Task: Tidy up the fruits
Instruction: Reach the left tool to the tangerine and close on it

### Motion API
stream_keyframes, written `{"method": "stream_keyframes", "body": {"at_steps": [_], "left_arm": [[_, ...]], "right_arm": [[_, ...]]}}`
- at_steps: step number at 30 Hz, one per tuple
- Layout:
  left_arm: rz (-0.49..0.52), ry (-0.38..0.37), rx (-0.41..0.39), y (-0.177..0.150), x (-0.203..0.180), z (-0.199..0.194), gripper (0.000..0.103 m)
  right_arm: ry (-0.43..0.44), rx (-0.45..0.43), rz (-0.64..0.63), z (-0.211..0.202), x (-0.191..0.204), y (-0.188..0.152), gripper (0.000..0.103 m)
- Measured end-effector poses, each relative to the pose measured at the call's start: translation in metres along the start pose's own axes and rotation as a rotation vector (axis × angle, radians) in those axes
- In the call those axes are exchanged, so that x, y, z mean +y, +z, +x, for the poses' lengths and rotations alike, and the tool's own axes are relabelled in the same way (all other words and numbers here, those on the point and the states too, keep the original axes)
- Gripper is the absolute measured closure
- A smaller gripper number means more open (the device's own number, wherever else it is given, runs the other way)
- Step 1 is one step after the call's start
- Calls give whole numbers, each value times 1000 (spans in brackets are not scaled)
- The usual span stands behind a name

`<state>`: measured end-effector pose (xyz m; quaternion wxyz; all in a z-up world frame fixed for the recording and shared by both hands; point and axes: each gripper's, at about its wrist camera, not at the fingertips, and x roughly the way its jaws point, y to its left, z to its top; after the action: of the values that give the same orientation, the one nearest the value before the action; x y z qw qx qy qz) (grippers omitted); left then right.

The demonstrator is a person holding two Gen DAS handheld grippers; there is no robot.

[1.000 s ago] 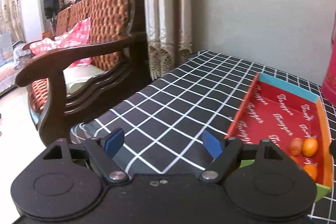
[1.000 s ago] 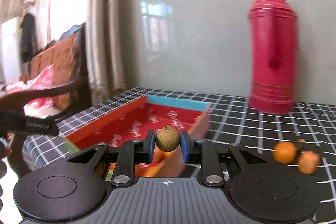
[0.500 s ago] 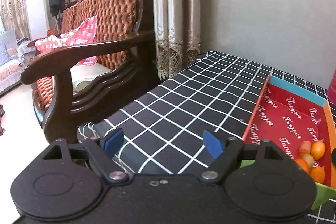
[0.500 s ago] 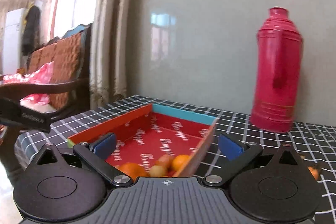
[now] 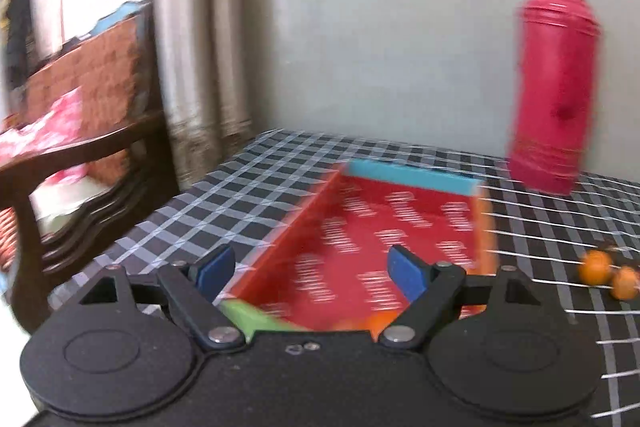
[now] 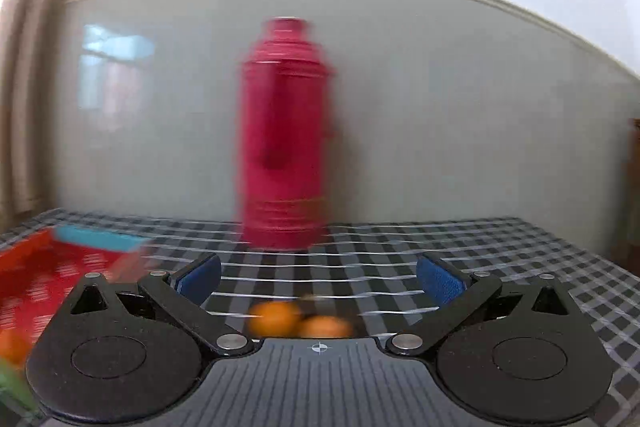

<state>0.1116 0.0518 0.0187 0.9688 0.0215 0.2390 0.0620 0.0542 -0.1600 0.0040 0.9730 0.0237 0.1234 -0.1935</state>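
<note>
A red tray point(image 5: 372, 227) with a blue far wall lies on the checked tablecloth; orange fruit point(image 5: 380, 319) shows at its near end. My left gripper point(image 5: 310, 271) is open and empty over the tray's near end. Two small orange fruits point(image 5: 610, 273) lie on the cloth to the tray's right. In the right wrist view these two fruits point(image 6: 298, 319) sit just ahead of my open, empty right gripper point(image 6: 320, 281), between its fingers. The tray point(image 6: 44, 271) is at the left there, with an orange fruit point(image 6: 14, 347) in it.
A tall red thermos point(image 5: 554, 83) stands on the table by the grey wall, behind the fruits; it is in the right wrist view point(image 6: 286, 139) too. A wooden armchair point(image 5: 80, 131) and curtains point(image 5: 200, 47) are left of the table. Both views are motion-blurred.
My right gripper opened and dropped the brown fruit into the tray, then swung right to face the two loose fruits. My left gripper swung right from the table edge over the tray.
</note>
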Motion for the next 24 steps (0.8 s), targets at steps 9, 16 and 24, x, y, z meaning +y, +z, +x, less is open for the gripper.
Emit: {"method": "stream_keyframes", "body": {"at_steps": [9,16,24], "left_arm": [[174,-239,-23,-14,-114,-2,25],[233,-332,23,-23,-167,23,29],[210,-414,53,-22,-195,47,33]], "right_arm": [[-428,-9,-28,4,-68,-3,0],[-578,-43,-50,-5,-107,-7,0],[-585,-31,-31,-2,-128,-5,0]]}}
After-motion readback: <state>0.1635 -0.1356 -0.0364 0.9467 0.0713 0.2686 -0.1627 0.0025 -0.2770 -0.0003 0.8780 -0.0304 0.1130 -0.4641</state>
